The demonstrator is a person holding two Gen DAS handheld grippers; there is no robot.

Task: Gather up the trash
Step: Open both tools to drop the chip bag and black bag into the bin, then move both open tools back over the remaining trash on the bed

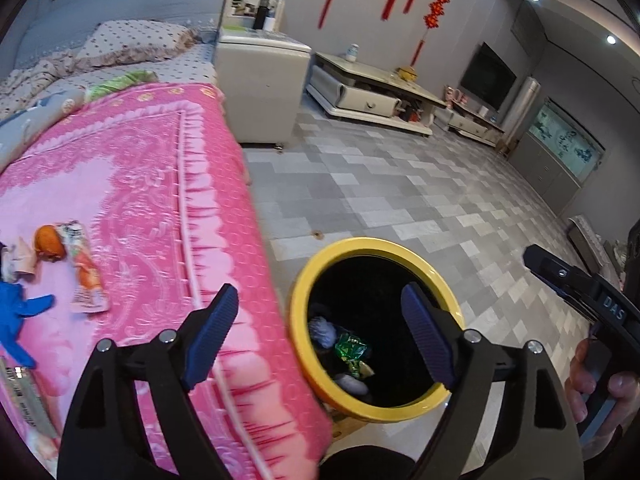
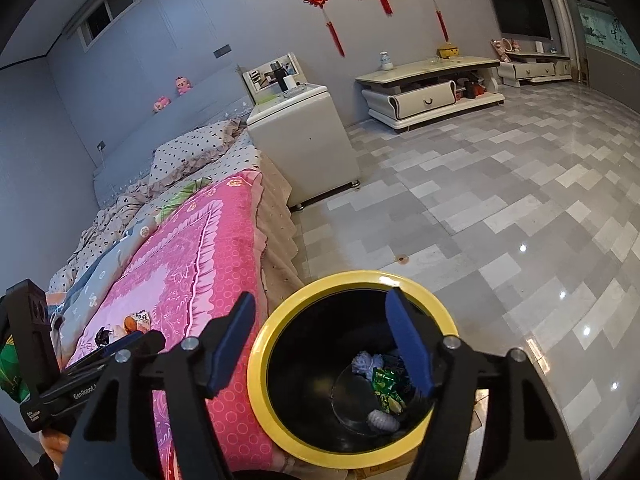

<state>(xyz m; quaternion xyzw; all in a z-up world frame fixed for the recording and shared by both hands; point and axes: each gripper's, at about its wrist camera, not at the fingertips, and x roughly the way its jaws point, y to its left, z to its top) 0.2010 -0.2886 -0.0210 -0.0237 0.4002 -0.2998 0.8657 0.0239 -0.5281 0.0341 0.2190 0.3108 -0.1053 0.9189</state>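
Two black grippers with blue ribbed pads fill the near edge of both views. Left gripper (image 1: 316, 332) stands with its jaws spread wide and nothing between them, one finger over the bed edge, the other over the bin mouth. Right gripper (image 2: 322, 340) is also spread apart and empty, hanging over the round black waste bin with a yellow rim (image 2: 264, 344), which stands on the grey tiled floor (image 2: 500, 220) just beside the bed. At the bottom of the bin lie a crumpled green foil wrapper (image 2: 385, 390), a pale bluish wad (image 2: 368, 362) and a small whitish ribbed piece (image 2: 383, 420).

On the bed, a pink patterned blanket (image 1: 152, 184) carries more litter at its left side: an orange round object (image 1: 49, 245), an orange and white snack packet (image 1: 82, 268) just right of it, and a blue glove-like scrap (image 1: 16, 308) nearer. A person's hand (image 1: 592, 392) shows at the right edge.

Far off, a white bedside cabinet (image 1: 260, 84) stands against the grey wall.
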